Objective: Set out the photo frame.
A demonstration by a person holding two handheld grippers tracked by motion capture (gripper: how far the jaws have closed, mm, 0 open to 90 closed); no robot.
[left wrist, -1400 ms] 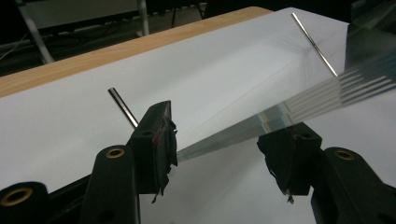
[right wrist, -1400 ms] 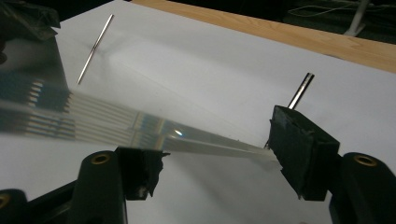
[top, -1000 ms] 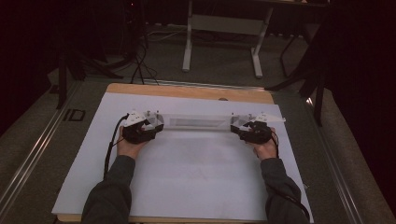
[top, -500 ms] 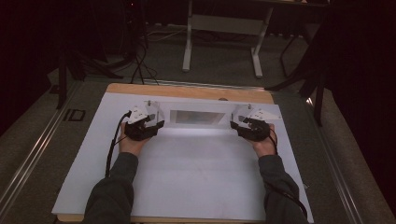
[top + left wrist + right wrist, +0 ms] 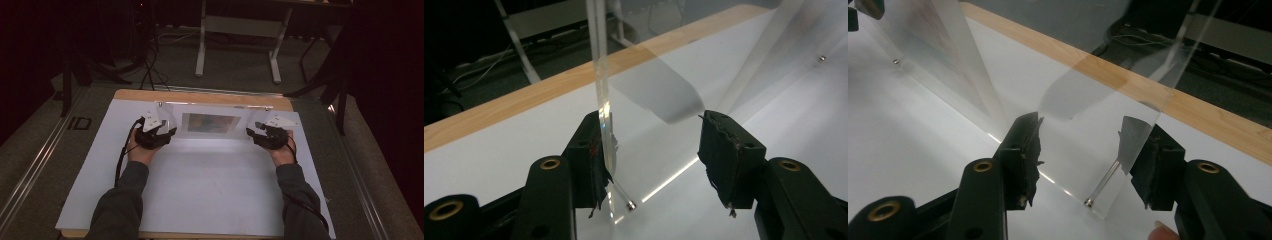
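A clear acrylic picture frame (image 5: 210,123) stands on its long edge near the back of the white tabletop (image 5: 210,190), with a picture in its middle. My left gripper (image 5: 170,131) is at its left end and my right gripper (image 5: 252,132) at its right end. In the left gripper view the frame's edge (image 5: 604,100) rests against the left pad of the left gripper (image 5: 659,150), while the other pad stands well off. In the right gripper view the frame's end (image 5: 1108,145) lies between the jaws of the right gripper (image 5: 1083,150). These have just been closing, and the left pad is still apart.
A wooden strip (image 5: 200,96) borders the table's far edge. Behind it on the floor stand a metal desk frame's legs (image 5: 237,45) and dark cables (image 5: 150,65). A black cable (image 5: 122,155) trails from the left gripper along the person's forearm. Small metal screws (image 5: 630,204) sit in the frame's corners.
The frame showed as a thin strip between the grippers; now its face and picture show, its top edge swung up and back. Both hands turned with it and stayed in place.
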